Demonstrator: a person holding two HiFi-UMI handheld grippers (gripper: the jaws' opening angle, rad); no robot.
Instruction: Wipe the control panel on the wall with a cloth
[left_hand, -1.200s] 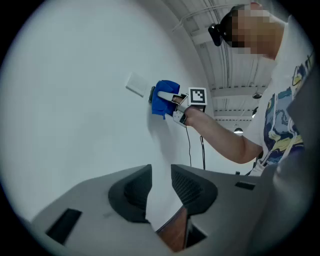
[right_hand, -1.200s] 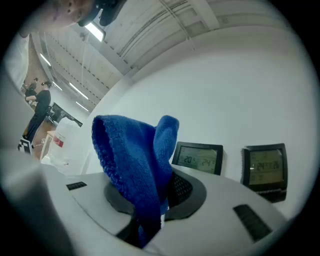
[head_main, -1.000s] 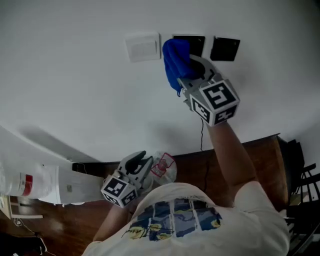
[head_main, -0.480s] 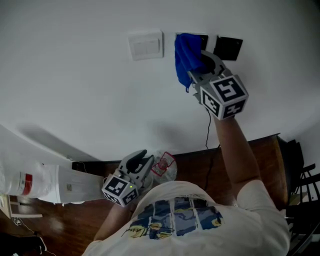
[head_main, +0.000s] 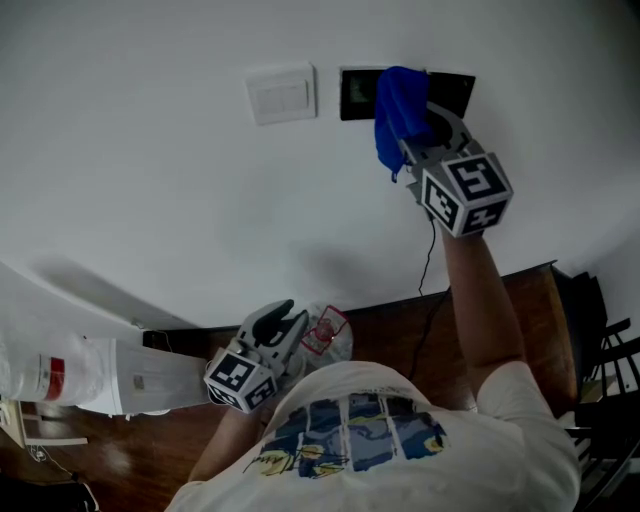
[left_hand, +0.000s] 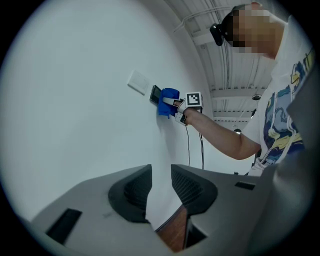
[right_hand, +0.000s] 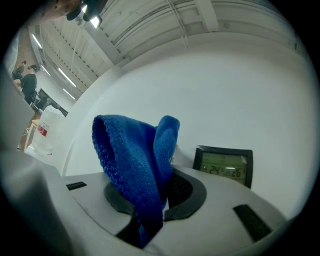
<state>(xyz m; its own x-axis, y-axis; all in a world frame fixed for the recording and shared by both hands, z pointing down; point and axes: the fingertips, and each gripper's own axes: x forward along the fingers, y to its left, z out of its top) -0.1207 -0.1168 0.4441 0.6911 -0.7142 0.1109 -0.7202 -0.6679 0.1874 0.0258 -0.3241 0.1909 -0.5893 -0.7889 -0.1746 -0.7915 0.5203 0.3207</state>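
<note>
Two black control panels sit on the white wall: the left one (head_main: 357, 92) is uncovered, the right one (head_main: 458, 90) is partly hidden. My right gripper (head_main: 418, 122) is shut on a blue cloth (head_main: 397, 112), which it presses to the wall between the two panels. In the right gripper view the cloth (right_hand: 134, 167) bulges out of the jaws, and a panel with a lit display (right_hand: 223, 165) shows just to its right. My left gripper (head_main: 282, 322) hangs low by the person's body, open and holding nothing. Its own view shows the cloth (left_hand: 168, 102) far off on the wall.
A white switch plate (head_main: 282, 94) is left of the panels. A thin black cable (head_main: 428, 262) runs down the wall to a brown wooden surface (head_main: 525, 315). A white container with a red label (head_main: 60, 372) lies at the lower left, and a crumpled wrapper (head_main: 326, 334) is near the left gripper.
My right gripper has slid the cloth rightward along the wall, off the left black panel and toward the right one. The left gripper has stayed put.
</note>
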